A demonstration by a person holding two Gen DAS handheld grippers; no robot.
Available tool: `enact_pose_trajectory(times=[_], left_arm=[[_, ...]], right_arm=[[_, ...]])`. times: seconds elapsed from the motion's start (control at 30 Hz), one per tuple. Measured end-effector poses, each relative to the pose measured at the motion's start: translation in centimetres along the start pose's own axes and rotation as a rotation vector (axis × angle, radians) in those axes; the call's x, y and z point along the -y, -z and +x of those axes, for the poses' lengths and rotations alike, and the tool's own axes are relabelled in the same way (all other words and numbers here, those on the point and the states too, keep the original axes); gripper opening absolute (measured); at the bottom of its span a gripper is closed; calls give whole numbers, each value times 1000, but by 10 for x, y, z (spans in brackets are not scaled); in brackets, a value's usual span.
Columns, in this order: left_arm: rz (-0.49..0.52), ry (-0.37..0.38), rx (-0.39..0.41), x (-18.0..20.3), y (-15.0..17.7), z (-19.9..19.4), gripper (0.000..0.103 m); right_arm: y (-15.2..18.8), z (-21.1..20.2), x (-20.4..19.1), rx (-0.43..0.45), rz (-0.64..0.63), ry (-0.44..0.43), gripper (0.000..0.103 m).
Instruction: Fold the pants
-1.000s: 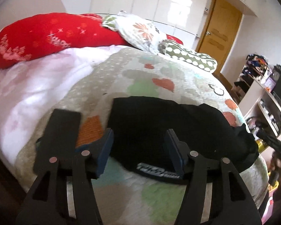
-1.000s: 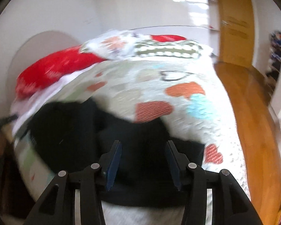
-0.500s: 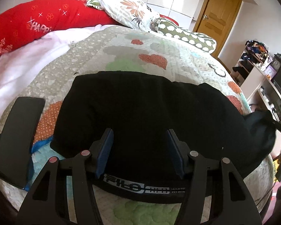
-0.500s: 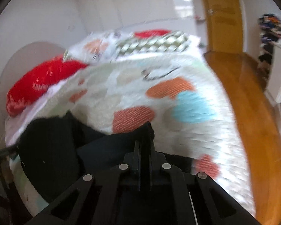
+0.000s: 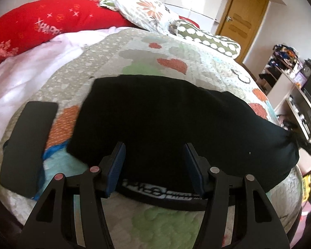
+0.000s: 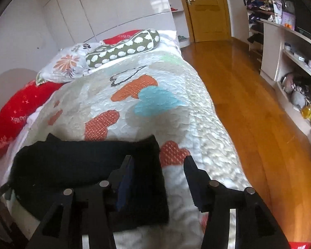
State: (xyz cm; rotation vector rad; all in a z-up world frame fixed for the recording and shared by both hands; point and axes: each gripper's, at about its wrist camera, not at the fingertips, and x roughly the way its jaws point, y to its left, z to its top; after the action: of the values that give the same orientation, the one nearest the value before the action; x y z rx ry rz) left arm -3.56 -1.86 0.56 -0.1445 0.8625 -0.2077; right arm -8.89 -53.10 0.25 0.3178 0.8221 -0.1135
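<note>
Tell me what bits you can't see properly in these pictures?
- Waistband lettering on the black pants, left wrist view: part covered by the left gripper fingers.
- Pants' left end, right wrist view: dark, blurry.
- Phone: dark screen, nothing readable.
- Shelf items: too small.

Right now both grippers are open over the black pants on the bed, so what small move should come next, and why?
Probably lower the left gripper and close it on the waistband. Its jaws stand open astride the band's near edge, holding nothing. The right gripper is open too, over the pants at their right edge, so neither end is held for the next fold.
</note>
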Motion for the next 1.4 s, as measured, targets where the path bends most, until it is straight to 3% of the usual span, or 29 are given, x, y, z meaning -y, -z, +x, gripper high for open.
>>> enact_pose_trajectory(times=[0.2, 0.33, 0.4, 0.5, 0.57, 0.67, 0.8, 0.9, 1.0, 1.1, 1.17, 1.2, 1.27, 1.33, 1.4], left_arm=[[-76, 12, 17, -19, -2, -8, 58], [-38, -29, 8, -19, 6, -12, 58], [-34, -63, -9, -24, 12, -11, 58], [-84, -43, -28, -40, 16, -16, 58], [-106, -44, -6, -46, 12, -23, 58], [-118, -57, 14, -48, -1, -24, 58], [-124, -90, 10, -46, -11, -13, 58], [-126, -129, -7, -46, -17, 2, 58], [-115, -149, -7, -45, -21, 10, 58], [-100, -158, -9, -44, -22, 17, 58], [-100, -157, -13, -45, -21, 19, 58], [-100, -155, -12, -46, -20, 19, 58], [-101, -154, -4, -47, -18, 19, 58], [-105, -162, -5, -49, -15, 24, 59], [-121, -161, -7, -52, -13, 28, 59]], right_arm=[[26, -4, -10, -45, -50, -46, 48], [44, 22, -26, -115, -191, 62, 48], [44, 13, -27, -109, -181, 85, 48], [35, -6, -30, -82, -173, 90, 48], [26, -22, -43, -25, -196, 47, 48], [12, -30, -78, 28, -245, -106, 48], [-2, 2, -140, 47, -312, -244, 48], [-17, 45, -172, -2, -305, -311, 49], [-31, 94, -204, -67, -330, -304, 49], [-35, 141, -227, -179, -335, -344, 49], [-33, 159, -236, -224, -357, -383, 32], [-30, 162, -241, -222, -386, -380, 14], [-29, 159, -247, -190, -450, -357, 7], [-37, 156, -243, -151, -435, -331, 4], [-42, 166, -238, -126, -417, -240, 2]])
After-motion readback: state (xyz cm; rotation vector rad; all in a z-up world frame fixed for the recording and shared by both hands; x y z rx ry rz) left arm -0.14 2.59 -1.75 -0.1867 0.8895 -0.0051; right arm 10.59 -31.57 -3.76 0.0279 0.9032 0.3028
